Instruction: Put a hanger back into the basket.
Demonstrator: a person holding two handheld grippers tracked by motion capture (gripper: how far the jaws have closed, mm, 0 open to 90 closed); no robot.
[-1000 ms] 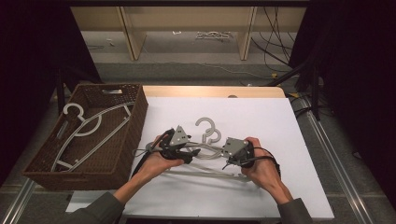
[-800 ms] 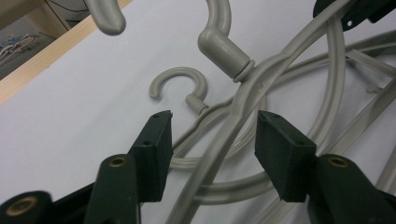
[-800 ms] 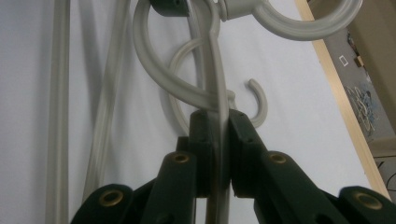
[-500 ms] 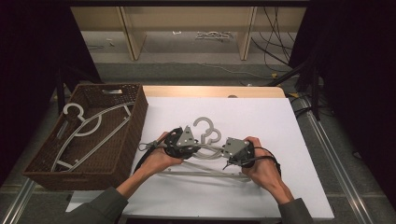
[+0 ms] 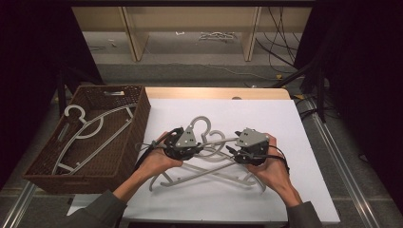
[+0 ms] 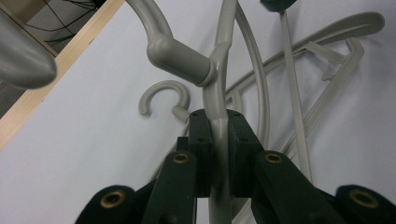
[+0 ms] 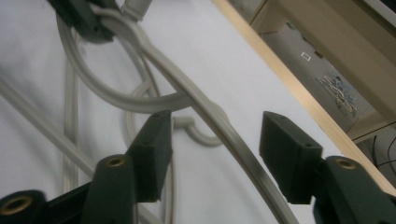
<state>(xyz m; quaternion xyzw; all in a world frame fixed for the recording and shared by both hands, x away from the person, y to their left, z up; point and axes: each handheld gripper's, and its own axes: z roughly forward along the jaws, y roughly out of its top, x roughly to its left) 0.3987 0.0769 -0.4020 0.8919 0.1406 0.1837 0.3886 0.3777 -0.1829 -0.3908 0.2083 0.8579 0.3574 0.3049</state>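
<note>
At the left of the frame, two hangers (image 5: 83, 137) already lie in the basket (image 5: 138, 118). Mid-frame, the left gripper (image 6: 217, 140) has just squeezed shut on a top hanger (image 6: 219, 70); the right gripper (image 7: 215, 154) has just let go, its jaws apart. More hangers (image 5: 199, 173) wait underneath.

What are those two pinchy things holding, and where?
The left gripper is shut on a grey hanger, on its arm just below the hook. The right gripper has just been opening; the hanger's arm passes between its jaws, ungripped.

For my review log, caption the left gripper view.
Left gripper shut on a grey plastic hanger above the white table.
</note>
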